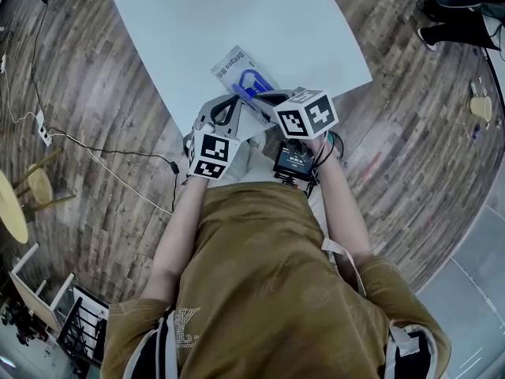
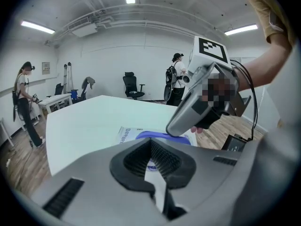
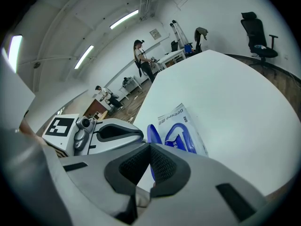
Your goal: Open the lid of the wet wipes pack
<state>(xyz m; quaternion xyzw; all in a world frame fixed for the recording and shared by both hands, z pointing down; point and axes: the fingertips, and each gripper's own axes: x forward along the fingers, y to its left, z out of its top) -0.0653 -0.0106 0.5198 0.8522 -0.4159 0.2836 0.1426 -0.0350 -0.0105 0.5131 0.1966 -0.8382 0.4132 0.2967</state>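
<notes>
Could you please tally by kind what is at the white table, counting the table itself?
Table: 1
Wet wipes pack: 1
Grippers: 2 (left gripper, right gripper)
Total: 4

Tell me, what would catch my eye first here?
A white wet wipes pack with a bright blue lid lies near the edge of a big white table. The left tongs and right tongs, each bearing a black-and-white marker cube, sit right at it, shut.
</notes>
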